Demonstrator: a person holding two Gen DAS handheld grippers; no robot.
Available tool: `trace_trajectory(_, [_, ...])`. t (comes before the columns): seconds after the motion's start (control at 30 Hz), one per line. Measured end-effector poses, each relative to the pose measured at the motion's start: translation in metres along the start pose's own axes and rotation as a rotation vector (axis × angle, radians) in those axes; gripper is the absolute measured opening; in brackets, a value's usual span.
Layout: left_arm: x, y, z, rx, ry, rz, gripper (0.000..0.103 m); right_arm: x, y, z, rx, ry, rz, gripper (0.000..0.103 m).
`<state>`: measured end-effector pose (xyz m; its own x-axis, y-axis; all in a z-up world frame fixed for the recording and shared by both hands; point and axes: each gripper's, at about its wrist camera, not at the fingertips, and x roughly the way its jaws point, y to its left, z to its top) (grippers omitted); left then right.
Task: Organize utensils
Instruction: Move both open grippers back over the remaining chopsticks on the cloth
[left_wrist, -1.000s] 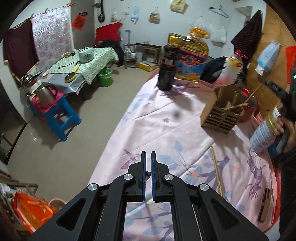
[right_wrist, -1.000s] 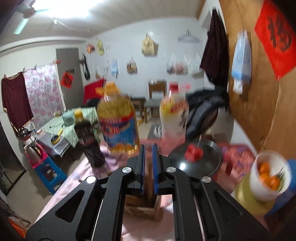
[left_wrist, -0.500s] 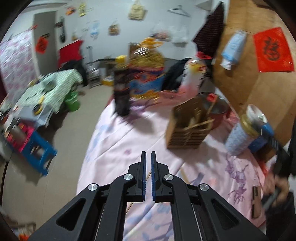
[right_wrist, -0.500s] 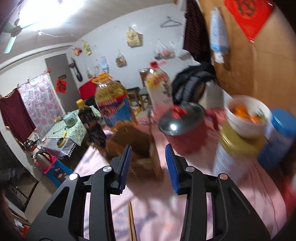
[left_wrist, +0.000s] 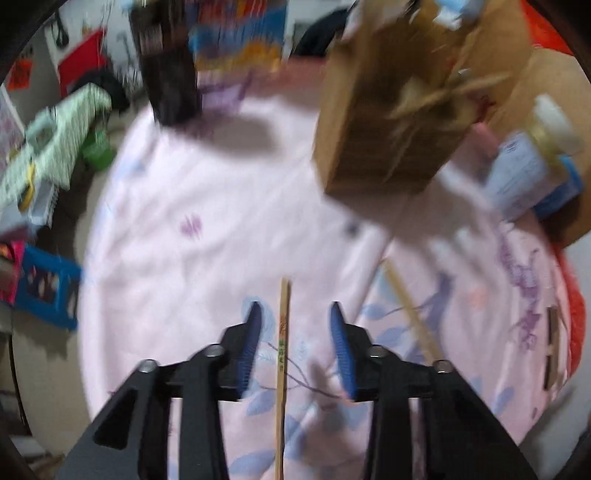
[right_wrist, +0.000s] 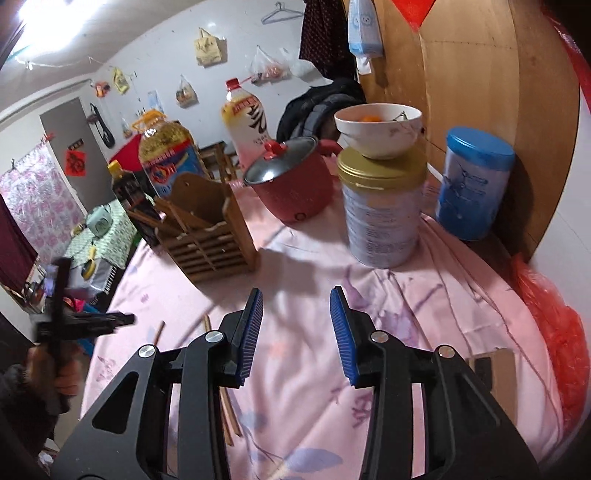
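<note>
A bamboo chopstick (left_wrist: 282, 350) lies on the pink flowered cloth (left_wrist: 192, 266). My left gripper (left_wrist: 295, 343) points down over it with its jaws opening; the stick lies between the pads, which do not touch it. A second chopstick (left_wrist: 410, 314) lies just to the right. The slatted wooden utensil holder (right_wrist: 207, 236) stands behind, with sticks in it. My right gripper (right_wrist: 295, 332) hangs open over bare cloth with nothing in it. More chopsticks (right_wrist: 229, 413) lie by its left finger. The left gripper (right_wrist: 122, 318) shows at the far left, in a hand.
Behind the holder stand a red lidded pot (right_wrist: 295, 184), a gold-lidded tin (right_wrist: 380, 221) topped by a white bowl (right_wrist: 376, 129), a blue canister (right_wrist: 472, 184), an oil jug (right_wrist: 170, 158) and a dark bottle (right_wrist: 129, 195). A red plastic bag (right_wrist: 557, 332) lies at the right edge.
The left gripper swung down close to the cloth and its shut jaws parted around a chopstick. The right gripper opened, tipped downward and came nearer over the table.
</note>
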<state>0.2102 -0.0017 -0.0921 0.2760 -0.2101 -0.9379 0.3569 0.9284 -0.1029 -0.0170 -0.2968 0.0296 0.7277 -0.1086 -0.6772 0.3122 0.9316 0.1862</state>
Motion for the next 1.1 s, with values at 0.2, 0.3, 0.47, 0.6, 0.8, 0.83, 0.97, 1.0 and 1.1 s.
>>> trace_trajectory(0.2, [0.047,0.004,0.006,0.024,0.071,0.038,0.024,-0.005,-0.001,0.0,-0.04,0.013,-0.036,0.04])
trace_trajectory(0.3, [0.053,0.0,0.01,0.053,0.065,0.059,0.022,-0.005,-0.003,-0.002,-0.039,0.021,-0.041,0.04])
trace_trajectory(0.47, [0.04,-0.008,0.011,0.075,0.023,0.018,0.006,-0.004,-0.002,-0.004,-0.031,0.027,-0.034,0.04])
trace_trajectory(0.6, [-0.028,-0.016,0.027,0.078,-0.109,-0.032,0.006,-0.003,0.005,-0.003,-0.033,0.018,-0.007,0.04])
trace_trajectory(0.8, [-0.156,-0.039,0.083,0.083,-0.392,-0.092,0.005,0.006,0.018,0.001,-0.028,0.014,0.05,0.04])
trace_trajectory(0.83, [-0.171,-0.044,0.092,0.081,-0.428,-0.1,0.005,0.006,0.02,0.002,-0.031,0.012,0.055,0.04])
trace_trajectory(0.97, [-0.213,-0.061,0.141,0.092,-0.572,-0.084,0.005,0.004,0.022,0.005,-0.04,0.002,0.051,0.04])
trace_trajectory(1.0, [-0.214,-0.066,0.149,0.093,-0.585,-0.075,0.005,0.004,0.021,0.006,-0.039,0.002,0.047,0.04])
trace_trajectory(1.1, [-0.209,-0.076,0.169,0.1,-0.609,-0.057,0.005,0.002,0.013,0.007,-0.028,0.001,0.025,0.04])
